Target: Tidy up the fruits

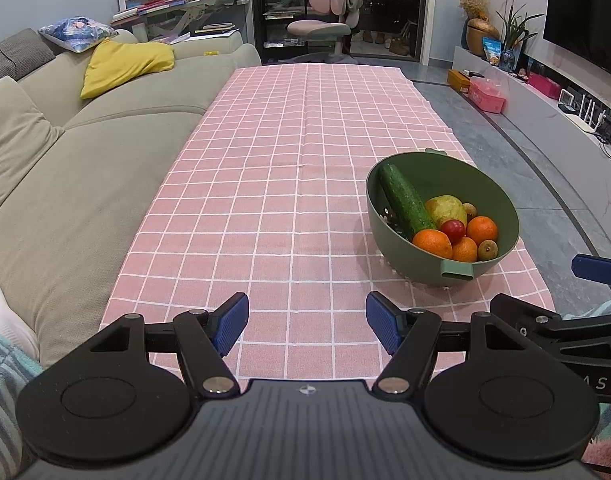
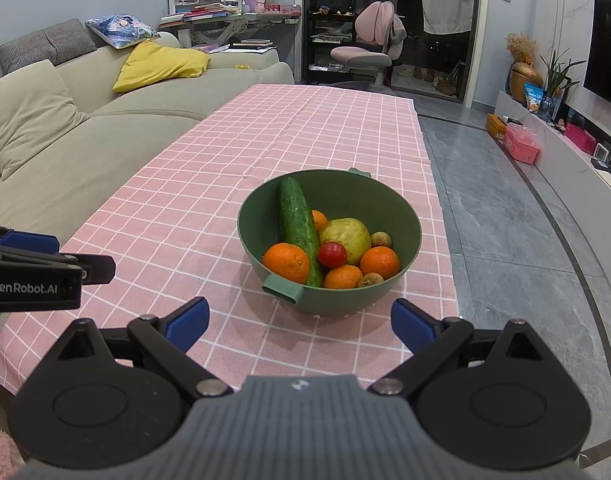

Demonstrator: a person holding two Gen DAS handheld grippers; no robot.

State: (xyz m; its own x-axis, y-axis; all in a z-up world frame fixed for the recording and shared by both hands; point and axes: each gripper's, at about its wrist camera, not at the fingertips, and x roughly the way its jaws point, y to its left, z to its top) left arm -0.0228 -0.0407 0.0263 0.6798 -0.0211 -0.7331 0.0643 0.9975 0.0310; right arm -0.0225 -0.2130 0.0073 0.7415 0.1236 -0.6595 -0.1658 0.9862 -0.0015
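Note:
A green bowl (image 1: 501,200) (image 2: 385,188) stands on the pink checked tablecloth (image 1: 265,200) (image 2: 185,184). It holds a cucumber (image 1: 405,200) (image 2: 297,220), a yellow-green pear (image 1: 445,208) (image 2: 347,236), several oranges (image 1: 432,243) (image 2: 286,262), a red tomato (image 1: 452,230) (image 2: 332,254) and small brown fruits (image 1: 488,249) (image 2: 381,239). My left gripper (image 1: 307,326) is open and empty, left of and short of the bowl. My right gripper (image 2: 299,326) is open and empty, just in front of the bowl.
A beige sofa (image 1: 85,160) (image 2: 85,140) with a yellow cushion (image 1: 125,64) runs along the table's left side. Grey tile floor (image 2: 505,220) lies to the right, with a TV shelf (image 2: 565,152) beyond. A pink chair (image 2: 369,52) stands at the far end.

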